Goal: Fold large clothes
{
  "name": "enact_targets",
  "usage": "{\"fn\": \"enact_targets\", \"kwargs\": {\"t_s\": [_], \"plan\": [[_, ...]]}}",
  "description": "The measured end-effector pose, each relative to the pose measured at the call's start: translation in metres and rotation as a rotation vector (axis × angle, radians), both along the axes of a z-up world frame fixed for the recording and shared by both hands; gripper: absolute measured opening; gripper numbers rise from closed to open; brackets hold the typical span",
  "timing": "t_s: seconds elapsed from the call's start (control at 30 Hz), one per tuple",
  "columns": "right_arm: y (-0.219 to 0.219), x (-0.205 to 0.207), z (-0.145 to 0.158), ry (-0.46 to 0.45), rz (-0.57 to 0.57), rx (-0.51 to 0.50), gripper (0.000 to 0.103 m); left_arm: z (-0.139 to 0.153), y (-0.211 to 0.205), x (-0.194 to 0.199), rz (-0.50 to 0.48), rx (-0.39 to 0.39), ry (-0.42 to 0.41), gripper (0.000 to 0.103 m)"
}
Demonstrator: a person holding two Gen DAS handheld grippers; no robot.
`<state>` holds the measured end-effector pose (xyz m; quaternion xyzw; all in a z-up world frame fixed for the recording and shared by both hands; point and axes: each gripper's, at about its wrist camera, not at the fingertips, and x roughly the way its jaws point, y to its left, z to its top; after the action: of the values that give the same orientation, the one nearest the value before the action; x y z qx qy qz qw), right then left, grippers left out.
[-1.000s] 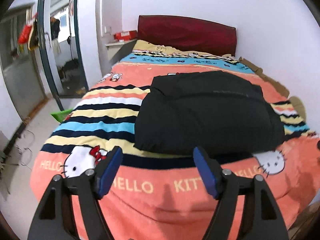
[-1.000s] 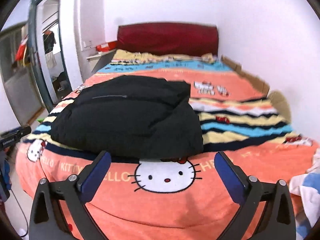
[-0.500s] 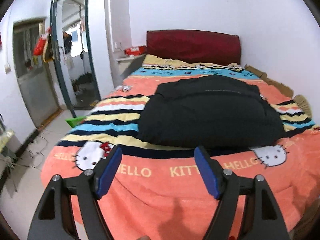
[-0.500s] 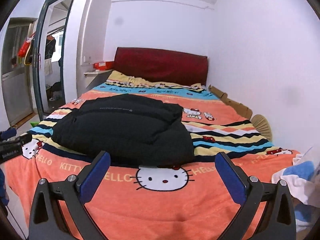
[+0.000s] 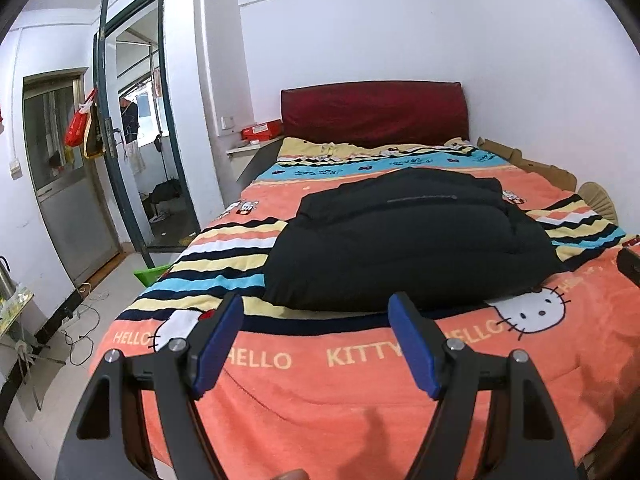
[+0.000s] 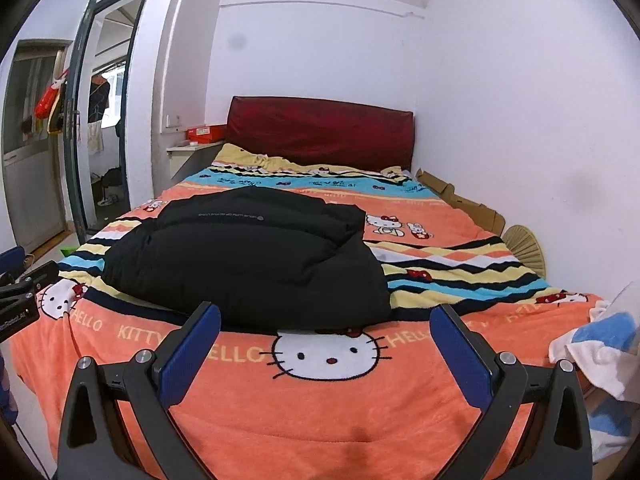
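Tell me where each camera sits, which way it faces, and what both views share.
Left wrist view: sits on the left gripper, off the bed's foot, facing the dark red padded headboard; its open blue-padded jaws frame the folded black puffy jacket.
Right wrist view: sits on the right gripper, facing the same way from further right; its open jaws frame the jacket's near edge, and part of the left gripper shows at the left border.
Shared: the jacket, the orange striped Hello Kitty blanket, headboard and doorway.
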<state>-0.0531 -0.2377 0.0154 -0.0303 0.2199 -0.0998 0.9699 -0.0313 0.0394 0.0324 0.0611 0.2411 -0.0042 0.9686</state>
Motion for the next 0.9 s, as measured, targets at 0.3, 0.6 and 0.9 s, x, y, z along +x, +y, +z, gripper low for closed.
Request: {"fn": "enact_targets", "kwargs": {"t_s": [0.3, 0.6, 0.9], "plan": [[-0.009, 0.009, -0.012, 0.032, -0.015, 0.027, 0.103, -0.011, -0.008, 0.010, -0.016, 0.011, 0.028, 0.074], [-0.016, 0.019, -0.022, 0.065, -0.029, 0.032, 0.103, -0.024, -0.008, 0.023, -0.014, 0.015, 0.059, 0.074], [-0.022, 0.028, -0.033, 0.101, -0.030, 0.050, 0.103, -0.035, -0.006, 0.032, -0.005, 0.013, 0.093, 0.074]]}}
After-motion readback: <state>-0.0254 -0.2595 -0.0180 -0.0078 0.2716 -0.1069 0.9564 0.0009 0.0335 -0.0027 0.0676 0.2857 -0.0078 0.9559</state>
